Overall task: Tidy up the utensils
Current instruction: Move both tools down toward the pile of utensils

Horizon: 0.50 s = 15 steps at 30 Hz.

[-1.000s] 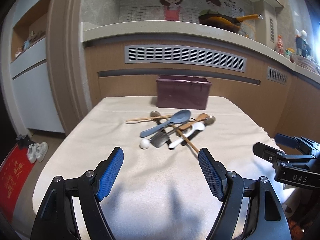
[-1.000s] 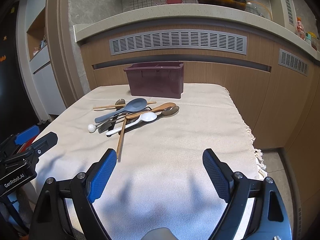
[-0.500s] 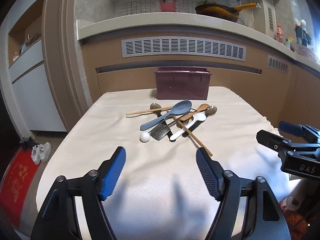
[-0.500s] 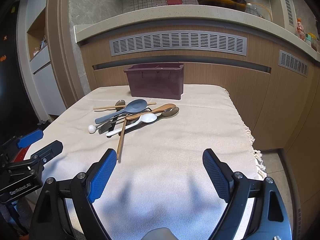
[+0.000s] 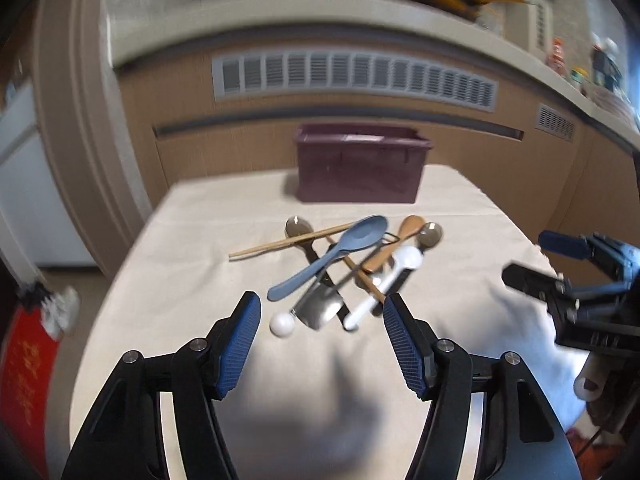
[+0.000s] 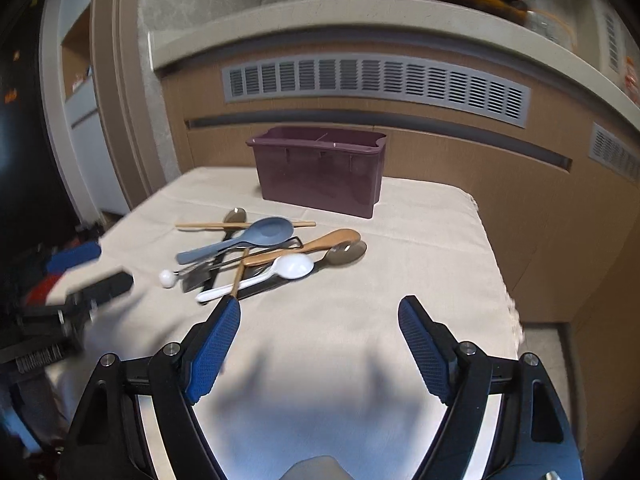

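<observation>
Barely begun: utensil pile [image 5: 344,276] lying crossed mid-tabletop [image 6: 360,320], purple divided caddy [image 6: 320,172] behind, apparently empty. Left claw [image 5: 320,344] and right claw [image 6: 320,344] apart, closing, gripping nothing.

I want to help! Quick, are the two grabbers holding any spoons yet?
Left gripper: open, jaws closing, holding nothing; the pile of mixed spoons lies just ahead.
Right gripper: open, jaws closing, holding nothing.

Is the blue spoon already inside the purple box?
No, the blue spoon lies on the cloth in the pile of utensils, in front of the purple box.
</observation>
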Each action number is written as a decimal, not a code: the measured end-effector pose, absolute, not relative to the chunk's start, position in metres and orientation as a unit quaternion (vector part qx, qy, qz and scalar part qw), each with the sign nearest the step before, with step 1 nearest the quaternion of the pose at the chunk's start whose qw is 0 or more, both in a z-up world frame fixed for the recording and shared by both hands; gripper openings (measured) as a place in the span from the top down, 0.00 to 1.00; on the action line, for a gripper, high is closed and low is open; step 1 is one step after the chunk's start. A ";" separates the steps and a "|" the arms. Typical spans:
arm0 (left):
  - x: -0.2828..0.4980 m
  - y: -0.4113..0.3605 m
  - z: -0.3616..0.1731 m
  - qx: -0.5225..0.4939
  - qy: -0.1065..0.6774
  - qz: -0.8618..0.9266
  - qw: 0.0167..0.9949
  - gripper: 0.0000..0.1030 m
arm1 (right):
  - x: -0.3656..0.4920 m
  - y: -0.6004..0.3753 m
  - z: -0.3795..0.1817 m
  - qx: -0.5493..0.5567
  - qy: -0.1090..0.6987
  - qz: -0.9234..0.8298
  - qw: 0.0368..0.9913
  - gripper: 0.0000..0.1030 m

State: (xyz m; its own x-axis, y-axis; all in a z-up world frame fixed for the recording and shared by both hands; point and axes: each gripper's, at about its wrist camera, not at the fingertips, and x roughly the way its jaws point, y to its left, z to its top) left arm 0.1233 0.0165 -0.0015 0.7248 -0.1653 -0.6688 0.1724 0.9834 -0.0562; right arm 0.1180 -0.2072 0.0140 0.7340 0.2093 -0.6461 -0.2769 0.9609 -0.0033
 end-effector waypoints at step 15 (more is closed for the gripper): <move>0.279 0.050 -0.040 0.024 0.438 -0.133 0.888 0.58 | 0.212 -0.161 -0.011 -0.141 0.399 0.247 0.872 0.26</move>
